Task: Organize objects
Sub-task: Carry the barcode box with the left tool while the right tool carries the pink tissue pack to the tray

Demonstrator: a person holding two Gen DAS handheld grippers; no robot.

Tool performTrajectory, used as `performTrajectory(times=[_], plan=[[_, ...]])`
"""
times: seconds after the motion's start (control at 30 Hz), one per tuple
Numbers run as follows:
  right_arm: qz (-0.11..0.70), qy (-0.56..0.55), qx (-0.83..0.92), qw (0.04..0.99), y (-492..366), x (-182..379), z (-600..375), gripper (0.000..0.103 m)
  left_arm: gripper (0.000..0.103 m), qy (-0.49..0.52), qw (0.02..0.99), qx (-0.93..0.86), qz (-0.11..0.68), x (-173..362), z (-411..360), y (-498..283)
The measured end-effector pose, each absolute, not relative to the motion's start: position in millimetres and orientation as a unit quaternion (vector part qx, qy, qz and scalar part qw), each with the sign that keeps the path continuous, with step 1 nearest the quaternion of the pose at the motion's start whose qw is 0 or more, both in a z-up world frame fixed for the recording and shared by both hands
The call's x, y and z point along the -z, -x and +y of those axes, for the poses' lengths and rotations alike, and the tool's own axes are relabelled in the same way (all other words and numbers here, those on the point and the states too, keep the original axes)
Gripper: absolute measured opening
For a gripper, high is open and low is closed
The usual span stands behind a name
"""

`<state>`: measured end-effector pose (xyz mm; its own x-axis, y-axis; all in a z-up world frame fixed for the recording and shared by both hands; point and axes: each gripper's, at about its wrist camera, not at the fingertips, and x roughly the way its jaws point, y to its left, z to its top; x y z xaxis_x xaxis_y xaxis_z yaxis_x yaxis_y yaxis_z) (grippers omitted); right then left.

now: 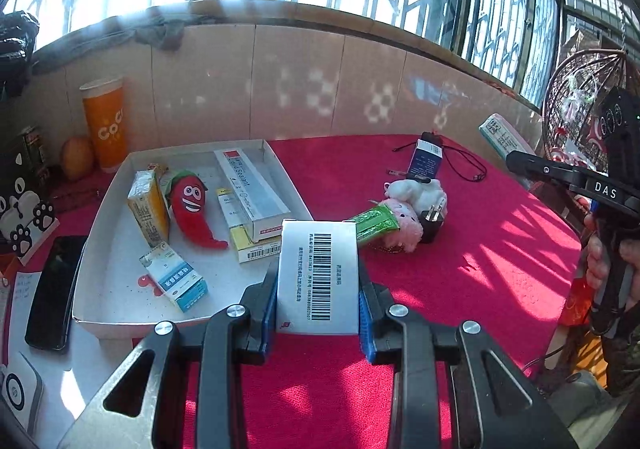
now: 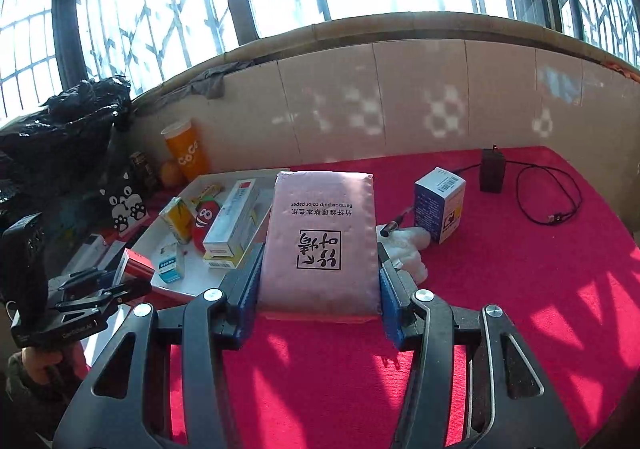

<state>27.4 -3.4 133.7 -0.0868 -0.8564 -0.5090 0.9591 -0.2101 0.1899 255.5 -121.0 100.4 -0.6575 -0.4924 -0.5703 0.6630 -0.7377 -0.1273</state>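
Note:
My left gripper [image 1: 319,295] is shut on a white box with a barcode [image 1: 318,273], held above the red cloth beside the white tray [image 1: 100,269]. The tray holds a red chilli toy [image 1: 191,209], a long sealant box [image 1: 250,191], a yellow carton [image 1: 147,207] and a blue-white medicine box [image 1: 176,281]. My right gripper [image 2: 319,281] is shut on a pink tissue pack [image 2: 320,241], held above the cloth. The left gripper [image 2: 104,289] shows in the right wrist view, holding a red-sided box [image 2: 134,267].
On the red cloth [image 1: 460,249] lie a pink plush toy with a green packet [image 1: 394,221], a black plug [image 1: 432,225], a blue-white box [image 2: 440,205] and a black adapter with cable [image 2: 492,171]. An orange cup [image 1: 106,125] stands behind the tray. A black phone [image 1: 54,293] lies left.

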Motion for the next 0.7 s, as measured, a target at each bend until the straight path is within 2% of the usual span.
performTrajectory(times=[0.7], plan=[[0.130, -0.260, 0.690, 0.663, -80.1, -141.7, -56.1, 0.050, 0.032, -0.233, 0.377, 0.875, 0.197, -104.1, -155.0, -308.5]])
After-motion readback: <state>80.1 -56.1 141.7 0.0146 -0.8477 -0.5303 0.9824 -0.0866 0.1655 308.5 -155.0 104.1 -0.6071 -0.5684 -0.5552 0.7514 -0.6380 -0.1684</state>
